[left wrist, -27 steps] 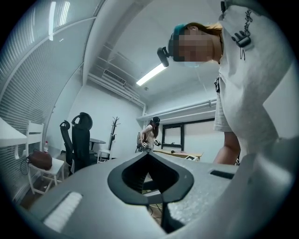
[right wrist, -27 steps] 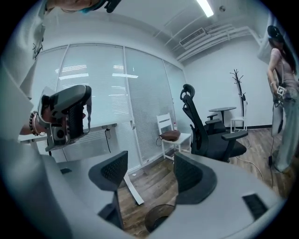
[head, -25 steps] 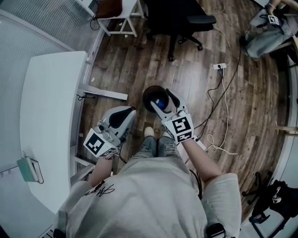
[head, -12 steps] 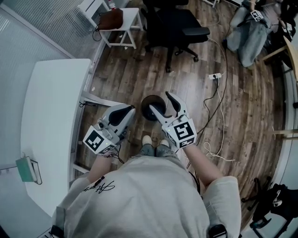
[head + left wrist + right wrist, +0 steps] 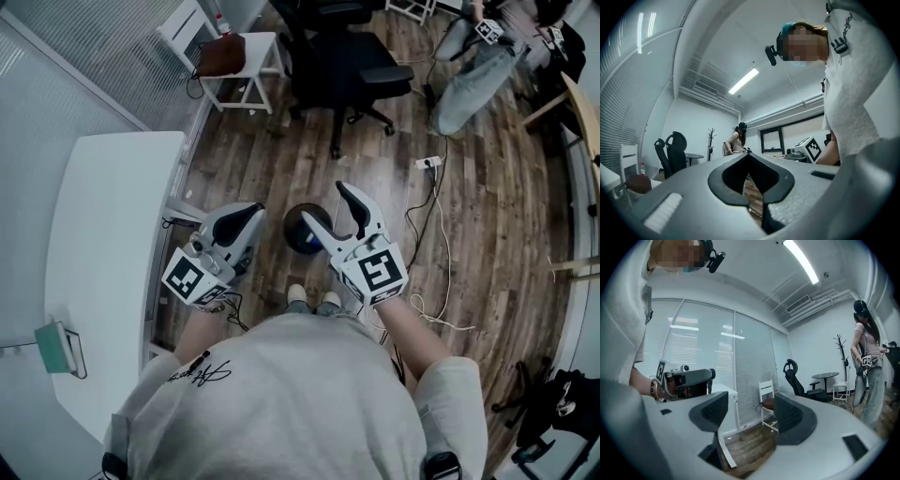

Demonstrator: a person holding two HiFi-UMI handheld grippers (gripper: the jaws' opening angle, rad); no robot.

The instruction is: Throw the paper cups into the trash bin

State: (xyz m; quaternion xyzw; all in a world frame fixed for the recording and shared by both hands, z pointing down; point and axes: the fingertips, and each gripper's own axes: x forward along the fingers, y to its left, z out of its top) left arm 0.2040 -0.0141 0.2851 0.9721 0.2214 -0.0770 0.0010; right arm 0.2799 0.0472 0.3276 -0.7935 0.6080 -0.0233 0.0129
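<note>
Looks like the release step, or just after it: holding the right gripper (image 5: 325, 204) spread wide and empty above the 3 o'clock side of the dark trash bin (image 5: 294, 234) on the wood floor (image 5: 487, 187), with the left gripper (image 5: 246, 217) pinched shut on nothing at the bin's 9 o'clock. Counting one bin, two grippers and no paper cups in plain sight; cannot see into the dark bin. Next, probably: seeking out any remaining cup, gripping it, carrying it back above the opening.

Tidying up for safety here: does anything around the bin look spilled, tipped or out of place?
Nothing spilled or tipped; the trash bin stands upright. Only loose cables straggle across the floor from a power strip, a possible trip hazard.
</note>
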